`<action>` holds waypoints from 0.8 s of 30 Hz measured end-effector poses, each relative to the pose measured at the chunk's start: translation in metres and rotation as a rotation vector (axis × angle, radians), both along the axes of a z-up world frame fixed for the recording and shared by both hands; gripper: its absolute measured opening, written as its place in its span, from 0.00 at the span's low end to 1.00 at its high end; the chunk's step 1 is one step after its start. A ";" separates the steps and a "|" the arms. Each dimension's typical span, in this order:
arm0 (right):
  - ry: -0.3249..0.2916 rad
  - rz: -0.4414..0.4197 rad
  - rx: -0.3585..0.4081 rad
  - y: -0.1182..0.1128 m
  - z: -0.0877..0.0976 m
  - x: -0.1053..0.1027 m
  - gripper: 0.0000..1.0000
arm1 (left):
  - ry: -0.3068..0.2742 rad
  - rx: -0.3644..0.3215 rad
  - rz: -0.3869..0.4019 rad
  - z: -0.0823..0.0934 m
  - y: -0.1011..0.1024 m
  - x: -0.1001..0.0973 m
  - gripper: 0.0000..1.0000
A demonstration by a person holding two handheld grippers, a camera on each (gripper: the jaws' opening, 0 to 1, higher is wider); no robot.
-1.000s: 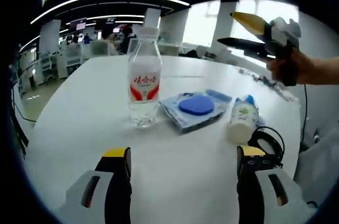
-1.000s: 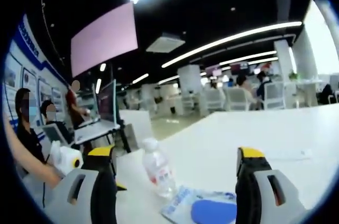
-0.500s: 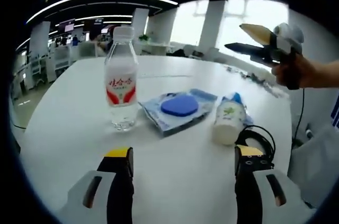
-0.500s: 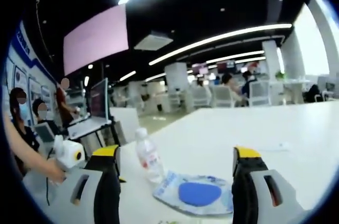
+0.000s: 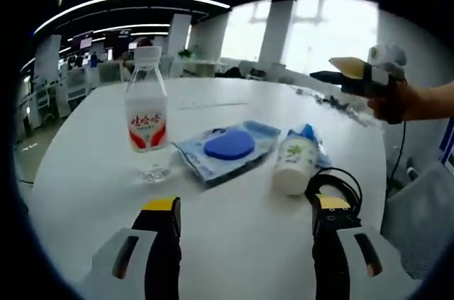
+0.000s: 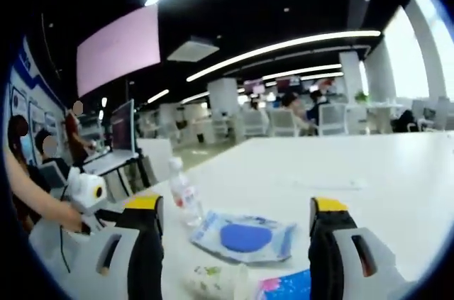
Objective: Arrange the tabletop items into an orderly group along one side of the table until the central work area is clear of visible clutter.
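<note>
In the left gripper view, the left tongs (image 5: 245, 225) hovered low over the near edge of the white surface (image 5: 92, 172), jaws wide apart and holding nothing. Ahead of them, between the near edge and the middle of the surface, the items lay in a loose row. A water bottle (image 5: 147, 126) stood upright ahead of the left jaw. Just beside it lay a flat packet (image 5: 227, 150) with a blue disc showing through. Next came a small white bottle (image 5: 294, 162), tilted or on its side, ahead of the right jaw, with a blue wrapper (image 5: 320, 154) touching its far side. A coiled black cable (image 5: 335, 185) lay just in front of the right jaw tip, near the surface's edge. The right tongs (image 5: 337, 73), held in a hand (image 5: 401, 101), hung in the air above the far side of the surface, well apart from the items, jaws spread.

In the right gripper view, the right tongs (image 6: 237, 236) were wide and empty. The packet (image 6: 245, 236) lay between the jaws, the water bottle (image 6: 184, 201) just inside the left jaw, the small white bottle (image 6: 216, 280) and wrapper (image 6: 287, 287) nearest the camera. The left tongs (image 6: 89, 197) showed at the far edge.
</note>
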State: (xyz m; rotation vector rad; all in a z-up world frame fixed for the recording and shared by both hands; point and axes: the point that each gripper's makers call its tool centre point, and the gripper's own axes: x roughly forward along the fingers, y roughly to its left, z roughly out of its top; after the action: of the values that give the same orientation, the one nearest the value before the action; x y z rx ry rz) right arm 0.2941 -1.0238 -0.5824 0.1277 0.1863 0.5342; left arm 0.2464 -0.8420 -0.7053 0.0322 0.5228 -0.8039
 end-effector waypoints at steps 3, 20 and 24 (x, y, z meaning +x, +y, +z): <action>0.011 -0.006 0.012 -0.012 -0.005 0.001 0.80 | -0.016 0.023 0.000 0.002 -0.005 -0.001 0.72; 0.179 0.021 0.057 -0.046 -0.038 0.021 0.61 | 0.105 0.032 0.258 0.005 0.015 0.028 0.53; 0.202 0.010 0.055 -0.049 -0.046 0.031 0.55 | 0.132 0.012 0.290 0.004 0.009 0.035 0.49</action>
State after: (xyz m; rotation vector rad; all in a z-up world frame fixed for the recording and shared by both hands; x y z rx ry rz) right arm 0.3250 -1.0729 -0.6285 0.2346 0.3695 0.5366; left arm 0.2818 -0.8327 -0.7010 -0.0848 0.6401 -0.5219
